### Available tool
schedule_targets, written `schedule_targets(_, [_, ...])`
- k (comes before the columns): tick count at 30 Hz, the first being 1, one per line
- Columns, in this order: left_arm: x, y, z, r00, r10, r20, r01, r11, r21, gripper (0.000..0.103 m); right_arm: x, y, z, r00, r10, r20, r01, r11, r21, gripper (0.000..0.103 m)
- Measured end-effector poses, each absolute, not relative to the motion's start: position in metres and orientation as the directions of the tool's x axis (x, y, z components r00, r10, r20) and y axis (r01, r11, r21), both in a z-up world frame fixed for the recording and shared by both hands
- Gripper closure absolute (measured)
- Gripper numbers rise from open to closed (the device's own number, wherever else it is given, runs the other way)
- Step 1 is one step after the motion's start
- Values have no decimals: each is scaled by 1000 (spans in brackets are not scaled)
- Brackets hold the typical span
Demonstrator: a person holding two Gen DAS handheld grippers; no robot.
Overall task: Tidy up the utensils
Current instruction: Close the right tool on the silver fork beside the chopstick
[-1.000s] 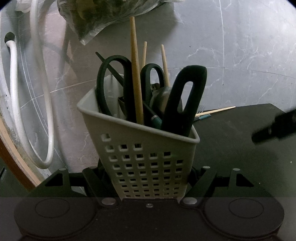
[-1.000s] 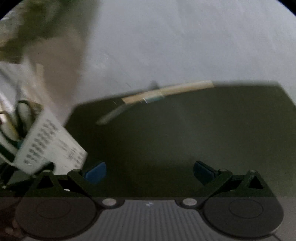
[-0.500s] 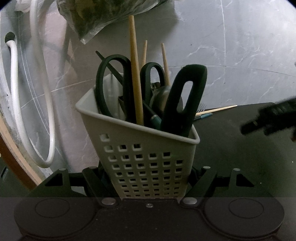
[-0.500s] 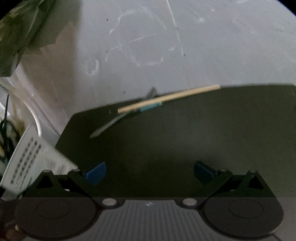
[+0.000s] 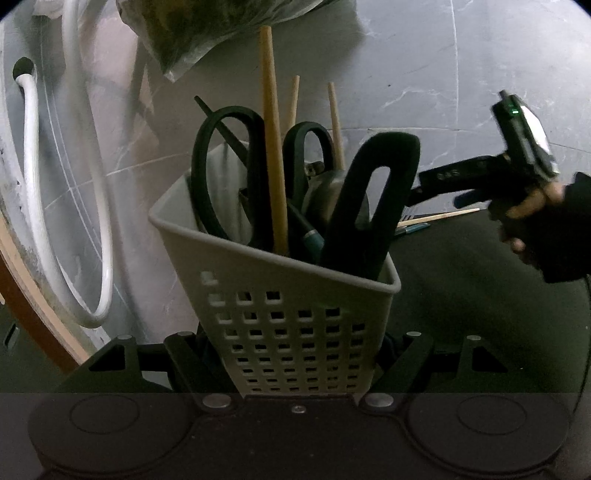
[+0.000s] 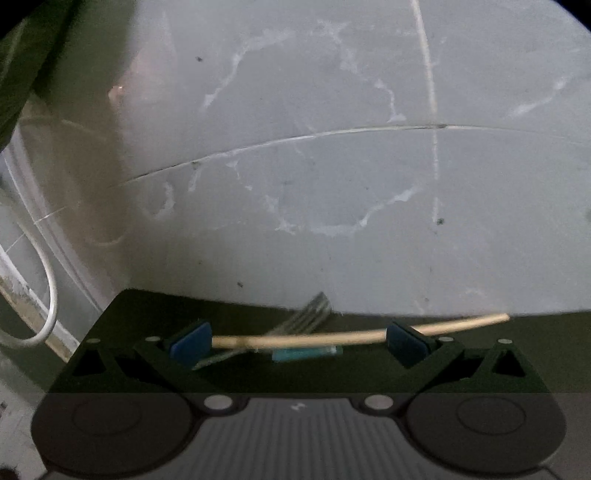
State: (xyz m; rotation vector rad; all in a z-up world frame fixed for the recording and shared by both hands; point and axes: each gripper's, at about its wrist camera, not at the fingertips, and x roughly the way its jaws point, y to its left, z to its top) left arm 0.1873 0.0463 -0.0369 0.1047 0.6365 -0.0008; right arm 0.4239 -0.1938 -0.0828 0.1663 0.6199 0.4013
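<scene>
A grey perforated basket (image 5: 295,295) stands tilted between my left gripper's fingers, whose pads press its base; the left gripper (image 5: 295,354) is shut on it. It holds black-handled scissors (image 5: 229,173), wooden chopsticks (image 5: 273,147) and a black loop-handled utensil (image 5: 373,206). On the dark mat (image 6: 295,376) a loose chopstick (image 6: 461,323) lies across a fork (image 6: 314,308) with a teal handle. My right gripper (image 6: 297,341) is open and low over the mat, its blue pads (image 6: 192,341) on either side of both. From the left wrist view, the right gripper (image 5: 424,188) sits right of the basket above that chopstick (image 5: 439,217).
A white hose (image 5: 33,184) loops down the wall at the left. A plastic bag of greens (image 5: 207,26) hangs above the basket. A grey marbled tile wall (image 6: 332,147) rises just behind the mat's far edge. A hand (image 5: 528,206) in a dark sleeve holds the right gripper.
The right gripper swept forward and a little down over the mat, until its open fingers stand around the chopstick and fork. In the left view it came in from the right edge. The basket stayed still.
</scene>
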Motion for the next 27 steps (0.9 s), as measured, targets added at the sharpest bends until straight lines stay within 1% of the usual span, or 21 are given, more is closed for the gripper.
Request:
schedule_targets(9, [188,46,-36,799,35,-601,29,995,96,24,453,-188,-92,722,436,-537,-329,899,289,1])
schedule_targets(11, [189,46,-36,798,35,-602,28,995,96,24,457,-188,-94,720,439,-537,-329,898,292,3])
schedule_targets(12, [189,46,-36,797,36,-603,28,995,96,24,458,-187,-95,718,441,-538,-329,897,297,9])
schedule_targets(13, [189,46,-36,796,36,-604,28,995,96,24,460,-186,-97,717,439,-542,-324,898,299,12])
schedule_targets(15, [190,46,-35,795,37,-606,27,995,96,24,463,-184,-99,711,435,-553,-315,900,302,23])
schedule_targets(16, [190,46,-35,794,37,-606,27,995,96,24,464,-186,-100,708,437,-556,-315,899,305,25])
schedule_targets(17, [190,46,-35,794,37,-607,27,995,96,24,465,-185,-101,706,439,-556,-313,897,310,33])
schedule_targets(18, [190,46,-35,794,38,-607,26,995,96,24,465,-185,-102,705,440,-556,-310,896,317,42])
schedule_targets(20, [190,46,-35,794,38,-607,26,995,96,24,466,-186,-105,706,433,-560,-290,899,329,49])
schedule_targets(22, [190,47,-34,794,37,-607,27,995,96,24,463,-187,-107,716,432,-549,-273,896,350,49])
schedule_targets(24, [190,47,-34,794,37,-606,27,995,96,24,462,-187,-108,722,424,-548,-258,898,356,56])
schedule_targets(26, [190,46,-34,795,37,-606,27,995,96,24,461,-188,-109,731,400,-552,-248,910,332,74])
schedule_targets(27, [190,46,-34,794,37,-607,28,995,96,24,460,-187,-109,734,393,-554,-244,914,325,75])
